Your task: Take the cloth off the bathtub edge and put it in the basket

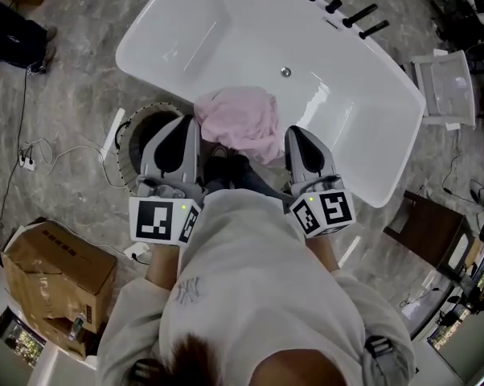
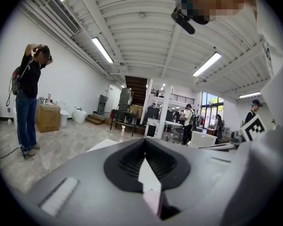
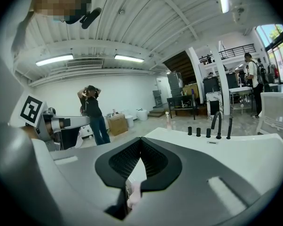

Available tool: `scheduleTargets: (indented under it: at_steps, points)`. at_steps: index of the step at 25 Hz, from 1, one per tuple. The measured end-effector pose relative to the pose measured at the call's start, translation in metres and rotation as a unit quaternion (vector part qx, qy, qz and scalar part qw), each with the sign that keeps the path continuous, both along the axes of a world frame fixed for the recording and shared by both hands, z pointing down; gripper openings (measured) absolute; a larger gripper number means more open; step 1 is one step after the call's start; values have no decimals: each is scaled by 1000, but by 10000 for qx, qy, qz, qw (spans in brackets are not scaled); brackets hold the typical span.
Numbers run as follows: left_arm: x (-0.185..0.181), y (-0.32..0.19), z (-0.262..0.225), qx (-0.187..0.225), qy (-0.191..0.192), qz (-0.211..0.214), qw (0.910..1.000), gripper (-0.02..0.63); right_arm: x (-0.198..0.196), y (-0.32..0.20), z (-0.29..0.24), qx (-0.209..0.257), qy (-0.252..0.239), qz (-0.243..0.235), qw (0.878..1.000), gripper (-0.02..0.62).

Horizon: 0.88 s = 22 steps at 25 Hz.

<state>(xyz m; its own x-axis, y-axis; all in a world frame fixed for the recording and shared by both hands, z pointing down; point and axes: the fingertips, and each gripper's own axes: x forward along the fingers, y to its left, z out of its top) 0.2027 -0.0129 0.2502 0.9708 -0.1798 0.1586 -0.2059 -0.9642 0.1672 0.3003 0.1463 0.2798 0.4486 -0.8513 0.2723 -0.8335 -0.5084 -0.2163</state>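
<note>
A pink cloth (image 1: 240, 121) lies crumpled over the near rim of the white bathtub (image 1: 346, 111). A round basket (image 1: 132, 133) with a dark inside stands on the floor left of the cloth, partly hidden under my left gripper (image 1: 190, 122). That gripper is held close to my chest, its tip beside the cloth's left edge, jaws shut and holding nothing. My right gripper (image 1: 295, 133) is just right of the cloth, also shut and holding nothing. In the left gripper view the jaws (image 2: 145, 141) meet at the tip; in the right gripper view the jaws (image 3: 140, 139) do as well.
Black taps (image 1: 338, 8) line the tub's far rim. A cardboard box (image 1: 59, 272) sits at the lower left, cables (image 1: 33, 158) trail on the marble floor, and a white stool (image 1: 445, 87) and a dark wooden stand (image 1: 429, 227) are on the right. A person (image 2: 28, 98) stands further off.
</note>
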Motion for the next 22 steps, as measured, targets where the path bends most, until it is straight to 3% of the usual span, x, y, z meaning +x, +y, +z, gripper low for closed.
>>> scheduleTargets:
  at_steps: [22]
  points:
    - [23,19,-4,192,-60,93,9998,48,18,12,7,150,-87,-105,9998,-2]
